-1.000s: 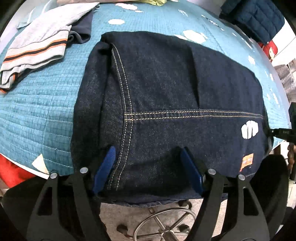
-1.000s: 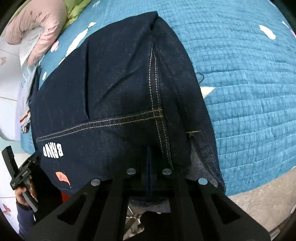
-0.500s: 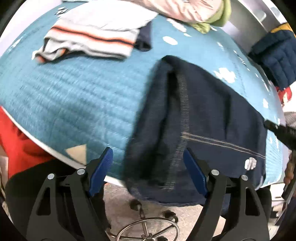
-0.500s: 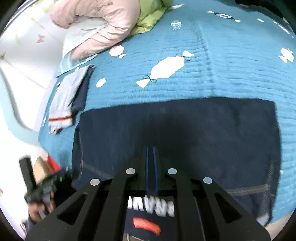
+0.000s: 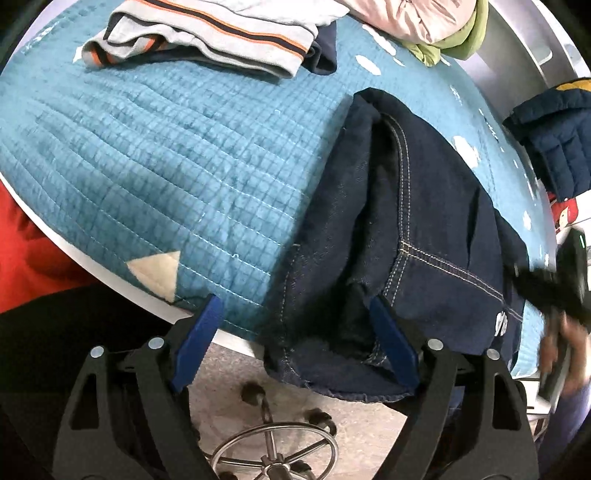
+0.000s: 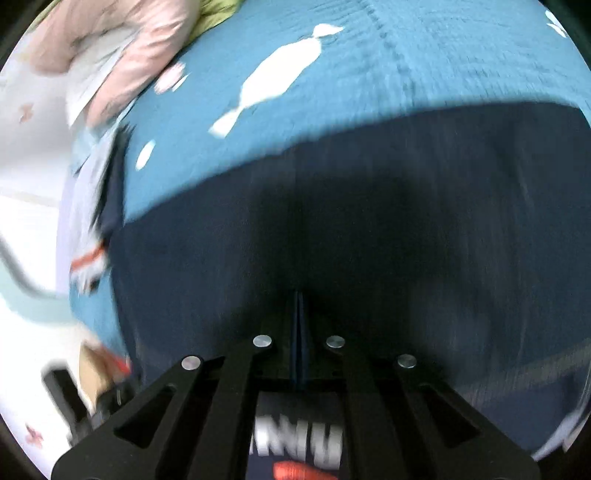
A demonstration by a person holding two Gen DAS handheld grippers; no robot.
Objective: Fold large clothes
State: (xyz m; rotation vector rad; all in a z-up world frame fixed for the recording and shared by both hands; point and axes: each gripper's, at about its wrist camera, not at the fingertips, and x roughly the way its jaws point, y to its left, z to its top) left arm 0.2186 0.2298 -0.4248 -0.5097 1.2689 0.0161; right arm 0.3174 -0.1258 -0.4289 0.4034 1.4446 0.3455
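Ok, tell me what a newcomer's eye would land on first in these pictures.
First the dark denim garment, folded with pale contrast stitching, lying on the teal quilted bedspread with its near end hanging over the bed's edge. Next the left gripper, its blue fingers spread wide at that hanging end, while the right gripper is shut over the denim in a blurred view. At the far edge lies a grey garment with orange stripes.

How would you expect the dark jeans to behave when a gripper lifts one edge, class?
The dark jeans probably flop rather than hold shape: their edge droops over the blue quilt. Thick stitched seams suggest heavy cloth that drags. The open left gripper would likely need several layers.
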